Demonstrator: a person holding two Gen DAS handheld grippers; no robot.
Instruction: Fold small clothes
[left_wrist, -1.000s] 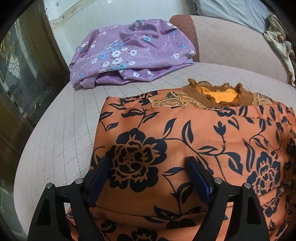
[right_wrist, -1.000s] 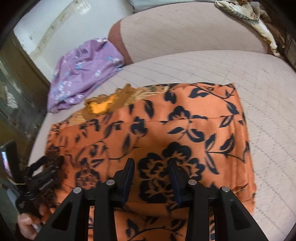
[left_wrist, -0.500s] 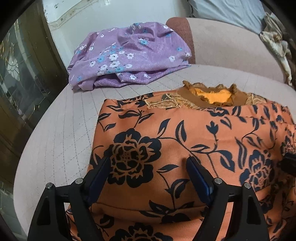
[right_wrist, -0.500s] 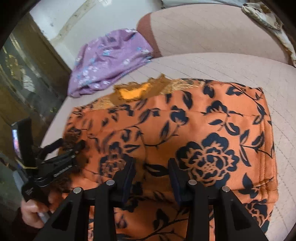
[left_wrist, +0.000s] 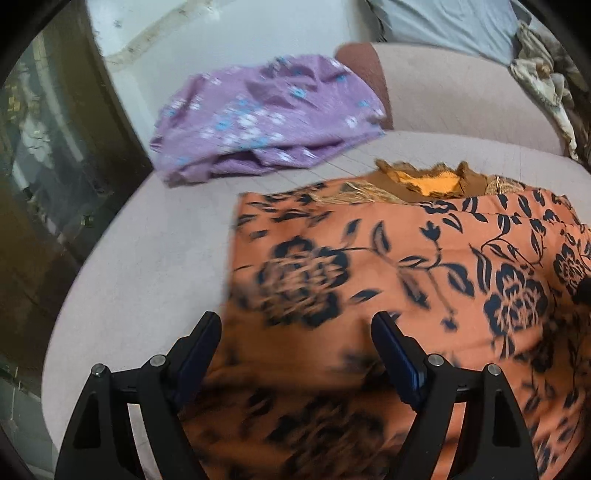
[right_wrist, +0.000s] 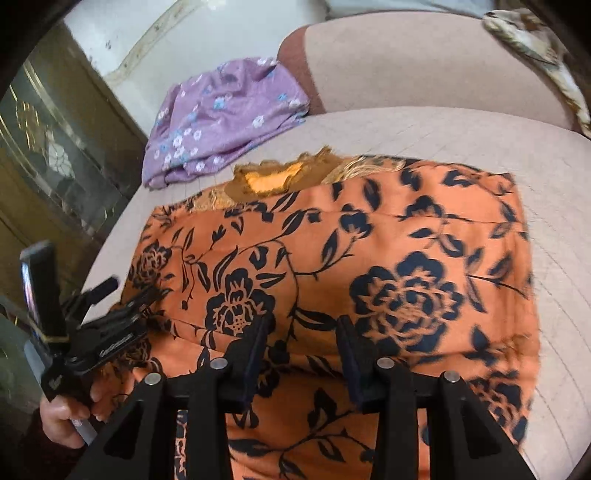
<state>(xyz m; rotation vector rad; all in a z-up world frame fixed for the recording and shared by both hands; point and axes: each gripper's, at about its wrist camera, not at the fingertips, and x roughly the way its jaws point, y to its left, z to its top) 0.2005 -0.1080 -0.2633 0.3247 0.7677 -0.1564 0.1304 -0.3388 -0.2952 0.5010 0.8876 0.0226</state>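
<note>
Below, the orange floral garment (right_wrist: 369, 266) lies under both hand-held grippers, left (left_wrist: 295, 332) spread, right (right_wrist: 301, 332) opening.

The left gripper (left_wrist: 295, 328) is held wide open, angled downward. The right gripper (right_wrist: 301, 332) is likewise tilted down, its jaws opening. The left hand (right_wrist: 70, 421) is wrapped around its handle.

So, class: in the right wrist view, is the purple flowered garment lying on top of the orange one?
No: the purple garment lies apart, farther back on the cushion than the orange garment.
</note>
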